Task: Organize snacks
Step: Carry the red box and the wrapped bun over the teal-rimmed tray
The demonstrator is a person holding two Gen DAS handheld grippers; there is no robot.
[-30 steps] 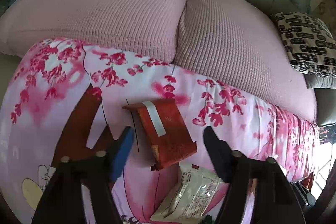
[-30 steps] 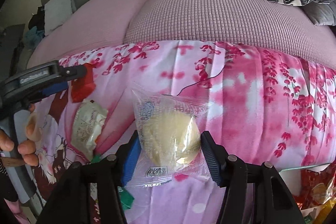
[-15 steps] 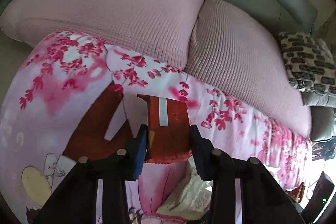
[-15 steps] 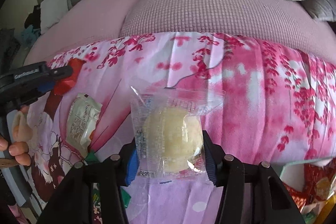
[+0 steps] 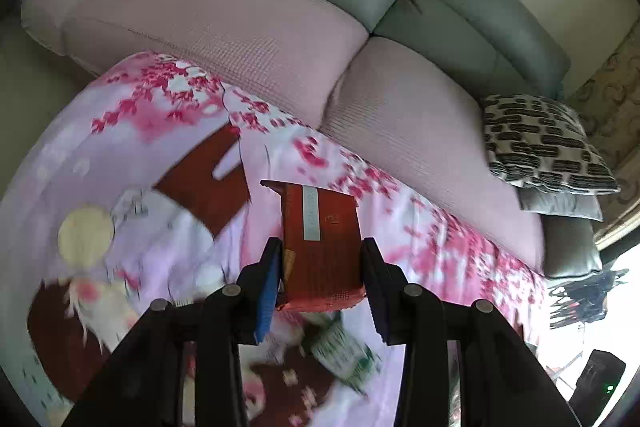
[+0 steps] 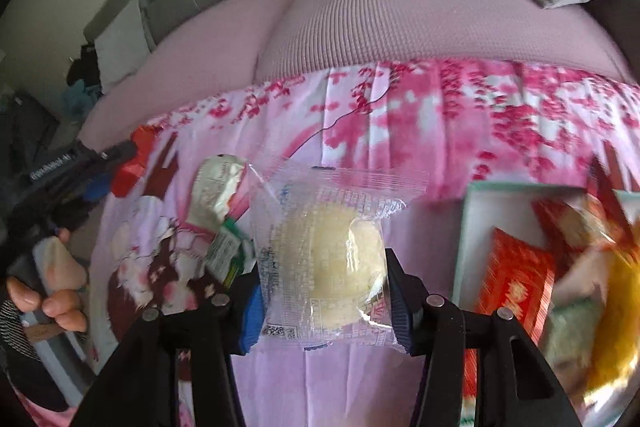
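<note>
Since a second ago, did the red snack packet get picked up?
Yes. The red snack packet lay flat on the floral cloth; now the left tool has it pinched, lifted above the cloth.

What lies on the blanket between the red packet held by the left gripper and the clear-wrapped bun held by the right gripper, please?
In the right wrist view, one white and green snack packet lies on the pink blanket between the red packet and the bun.

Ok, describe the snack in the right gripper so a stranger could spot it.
Start at the pink blossom sheet before the sofa. The right gripper is shut on a clear wrapper holding a pale yellow round bun; the neighbouring packets are opaque.
</note>
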